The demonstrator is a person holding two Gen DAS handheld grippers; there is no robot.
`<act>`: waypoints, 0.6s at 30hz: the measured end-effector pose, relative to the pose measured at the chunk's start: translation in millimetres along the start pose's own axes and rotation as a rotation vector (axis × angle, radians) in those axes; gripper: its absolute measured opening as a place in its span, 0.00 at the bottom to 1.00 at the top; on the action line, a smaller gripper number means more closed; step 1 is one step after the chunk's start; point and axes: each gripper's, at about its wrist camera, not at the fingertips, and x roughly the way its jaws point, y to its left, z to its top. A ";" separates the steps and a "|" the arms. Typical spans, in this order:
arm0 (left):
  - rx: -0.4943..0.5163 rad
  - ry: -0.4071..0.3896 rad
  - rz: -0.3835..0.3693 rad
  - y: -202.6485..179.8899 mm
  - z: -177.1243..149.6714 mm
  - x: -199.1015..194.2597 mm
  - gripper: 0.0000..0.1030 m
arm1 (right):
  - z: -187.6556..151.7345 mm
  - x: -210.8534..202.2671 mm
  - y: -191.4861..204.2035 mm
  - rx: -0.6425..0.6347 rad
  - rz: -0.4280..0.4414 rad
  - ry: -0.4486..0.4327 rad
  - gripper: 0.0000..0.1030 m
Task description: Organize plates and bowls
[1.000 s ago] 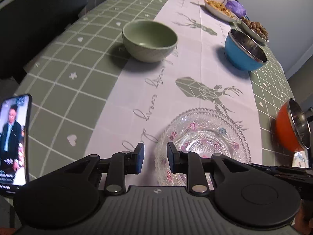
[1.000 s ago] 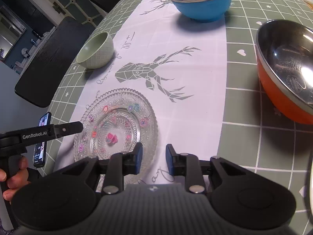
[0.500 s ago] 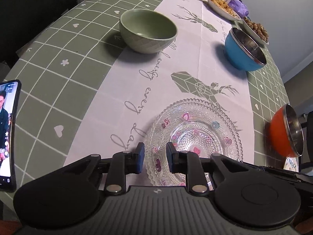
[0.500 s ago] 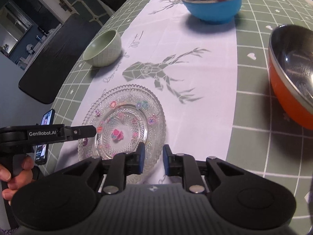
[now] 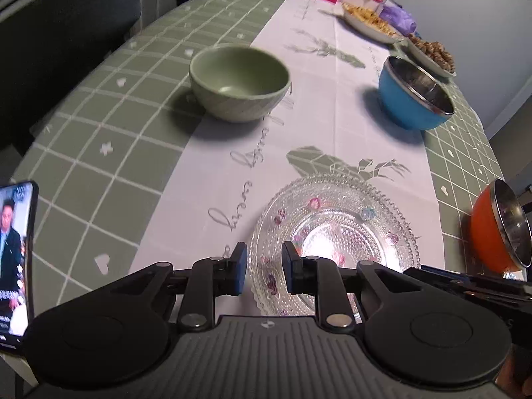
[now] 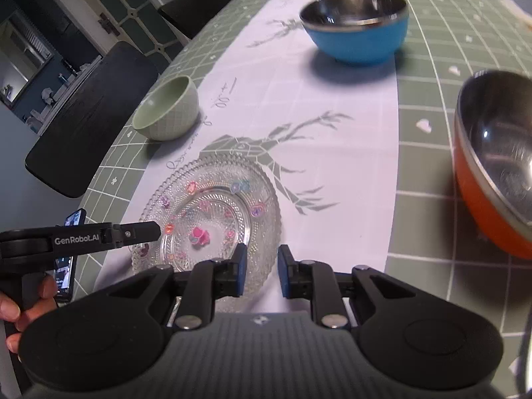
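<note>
Here, glass plate [image 5: 335, 236] on white runner, near table edge: clear, beaded, pastel flower dots. Left gripper [image 5: 264, 267] above its left rim, right gripper [image 6: 259, 272] above its near rim; both narrowly parted, nothing gripped (right's jaws opening). Right view alone shows hand [image 6: 20, 306] on handle. Green bowl [image 5: 239, 81] far left, blue bowl [image 5: 414, 94] far right, orange bowl [image 6: 495, 169] right, phone [image 5: 15, 259] left.

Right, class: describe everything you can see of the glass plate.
The glass plate is clear pressed glass with a beaded texture, a scalloped rim and small pink and purple flower decals. It lies flat on the white table runner, partly over the printed deer. It is empty. Both grippers hover at its near edge; contact cannot be confirmed.
</note>
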 end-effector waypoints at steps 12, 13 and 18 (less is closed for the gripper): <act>0.363 -0.299 -0.101 -80.9 -29.6 -58.0 0.24 | -19.5 -90.2 -2.1 -0.104 -0.077 -0.231 0.61; 0.379 -0.292 -0.123 -88.8 -33.2 -59.2 0.24 | -22.8 -95.9 -6.1 -0.098 -0.096 -0.242 0.61; 0.443 -0.271 -0.231 -126.3 -48.8 -64.4 0.24 | -39.9 -125.9 -44.6 -0.005 -0.152 -0.287 0.61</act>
